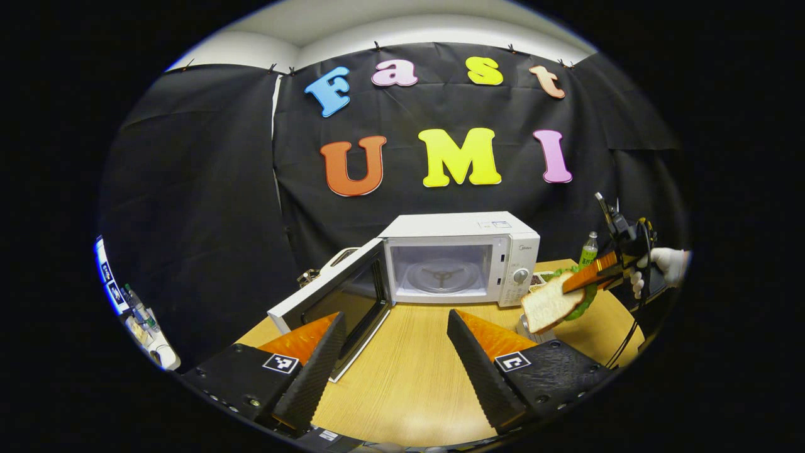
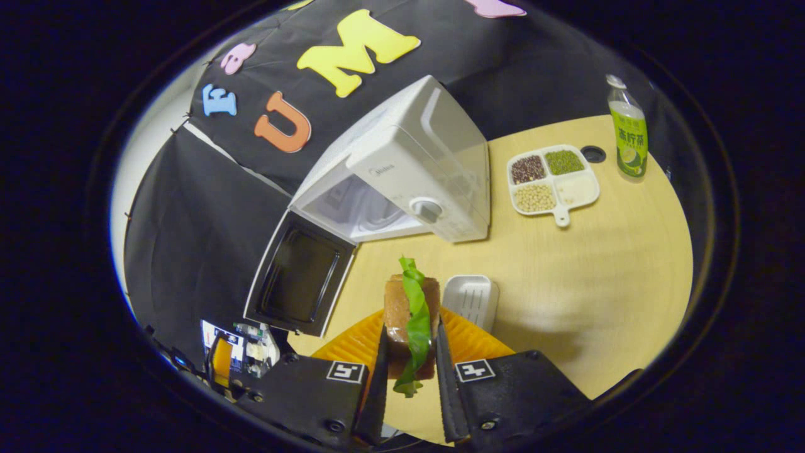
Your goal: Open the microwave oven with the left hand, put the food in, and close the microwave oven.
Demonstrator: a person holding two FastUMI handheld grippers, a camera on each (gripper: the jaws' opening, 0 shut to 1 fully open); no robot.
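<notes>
Currently right tool (image 2: 409,352) pinches the sandwich (image 2: 412,314) across its soft slices, so squeeze lightly; left tool (image 1: 396,352) gapes empty near the microwave door (image 1: 333,302).

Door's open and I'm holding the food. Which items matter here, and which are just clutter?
Job: microwave, its open door, sandwich in the right gripper, left gripper.

Clutter: divided bean tray, green bottle, small white dish.

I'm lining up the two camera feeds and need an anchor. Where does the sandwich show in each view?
Left gripper view: the sandwich is at right, in the air in front of the microwave's control panel, held by the right gripper.
Right gripper view: the sandwich sits bottom centre, clamped between that gripper's own fingers.
Shared landmark: the open microwave.
</notes>
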